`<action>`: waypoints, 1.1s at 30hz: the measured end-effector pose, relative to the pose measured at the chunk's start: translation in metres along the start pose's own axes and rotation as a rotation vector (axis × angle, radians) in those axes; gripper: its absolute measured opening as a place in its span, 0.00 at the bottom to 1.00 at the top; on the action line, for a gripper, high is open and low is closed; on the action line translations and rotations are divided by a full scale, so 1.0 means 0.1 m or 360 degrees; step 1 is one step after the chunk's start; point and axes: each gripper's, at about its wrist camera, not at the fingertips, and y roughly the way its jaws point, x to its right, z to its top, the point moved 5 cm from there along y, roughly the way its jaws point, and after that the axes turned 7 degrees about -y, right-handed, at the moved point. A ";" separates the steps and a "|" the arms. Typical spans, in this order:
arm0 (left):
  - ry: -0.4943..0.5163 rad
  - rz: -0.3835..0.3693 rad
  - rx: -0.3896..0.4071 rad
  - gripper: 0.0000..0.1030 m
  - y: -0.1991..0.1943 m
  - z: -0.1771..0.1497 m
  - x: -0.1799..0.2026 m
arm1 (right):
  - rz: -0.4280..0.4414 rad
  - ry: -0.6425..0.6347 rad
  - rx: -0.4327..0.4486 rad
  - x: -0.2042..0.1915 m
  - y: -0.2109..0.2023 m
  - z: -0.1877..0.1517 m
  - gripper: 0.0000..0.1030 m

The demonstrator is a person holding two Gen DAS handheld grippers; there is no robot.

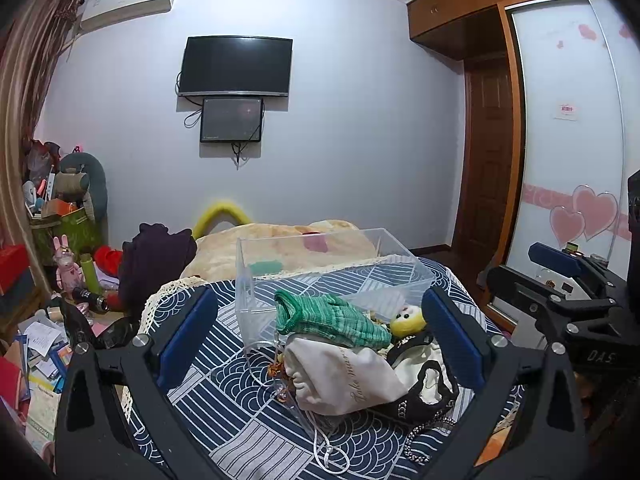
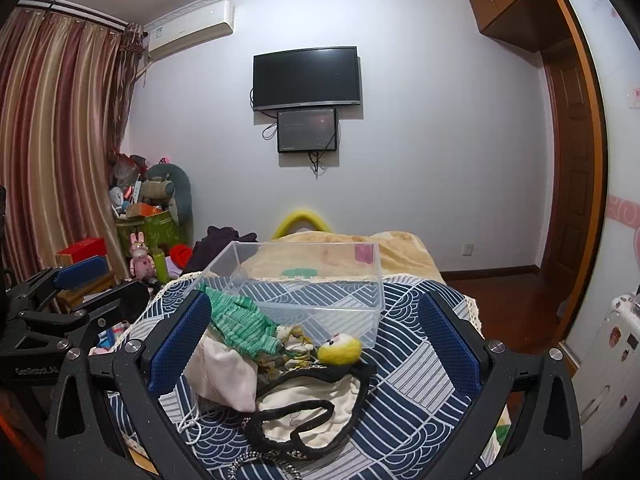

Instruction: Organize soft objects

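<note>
A pile of soft things lies on a blue patterned cloth [image 1: 224, 380] in front of a clear plastic box [image 1: 320, 268]. The pile has a green knitted piece [image 1: 328, 316], a white drawstring pouch [image 1: 340, 376], a yellow felt doll [image 1: 408, 318] and a cream bag with black trim [image 1: 428, 392]. My left gripper [image 1: 320, 340] is open and empty, its blue pads either side of the pile. In the right wrist view the same box [image 2: 312, 280], green piece [image 2: 244, 320], pouch [image 2: 224, 372], doll [image 2: 340, 350] and bag [image 2: 312, 400] show. My right gripper [image 2: 316, 344] is open and empty around them.
The cloth covers a small surface [image 2: 420, 368] at the foot of a bed with a beige blanket [image 1: 280, 244]. Clutter, boxes and toys [image 1: 60, 240] fill the floor at left. A wardrobe [image 1: 560, 120] and door stand at right. A white suitcase [image 2: 612, 360] stands at far right.
</note>
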 end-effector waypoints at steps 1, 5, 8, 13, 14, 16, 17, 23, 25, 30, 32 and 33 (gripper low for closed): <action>0.0000 -0.0001 -0.0001 1.00 0.00 0.00 0.00 | 0.0000 0.0001 -0.0001 0.00 0.00 0.00 1.00; -0.0002 -0.0006 -0.0011 1.00 0.01 0.00 0.01 | 0.0024 0.0017 -0.0018 0.01 0.03 -0.01 1.00; -0.0012 -0.0011 -0.0038 1.00 0.07 0.00 0.02 | 0.0048 0.0045 -0.0038 0.04 0.08 -0.01 1.00; -0.0036 -0.0034 -0.0089 1.00 0.22 0.00 -0.04 | 0.0026 0.0059 -0.0023 0.10 0.16 0.05 1.00; -0.0040 -0.0038 -0.0095 1.00 0.26 -0.01 -0.05 | 0.0023 0.0062 -0.0021 0.12 0.17 0.06 1.00; -0.0053 -0.0036 -0.0108 0.97 0.34 0.00 -0.07 | 0.0023 0.0066 -0.0017 0.14 0.21 0.08 0.96; -0.0060 -0.0034 -0.0116 0.90 0.38 0.00 -0.09 | 0.0021 0.0064 -0.0016 0.14 0.23 0.08 0.94; -0.0121 -0.0066 -0.0238 0.81 0.73 -0.04 -0.16 | 0.0024 0.0039 -0.0133 0.15 0.43 -0.10 0.79; -0.0134 -0.0066 -0.0278 0.80 0.85 -0.08 -0.17 | 0.0041 0.0049 -0.0177 0.17 0.50 -0.17 0.75; -0.0148 -0.0069 -0.0367 0.79 1.07 -0.25 -0.20 | 0.0080 0.0109 -0.0349 0.26 0.75 -0.41 0.67; -0.0118 -0.0043 -0.0374 0.79 1.12 -0.32 -0.19 | 0.0109 0.0147 -0.0414 0.29 0.82 -0.51 0.64; -0.0102 -0.0037 -0.0371 0.77 1.13 -0.35 -0.18 | 0.0128 0.0164 -0.0449 0.29 0.85 -0.56 0.62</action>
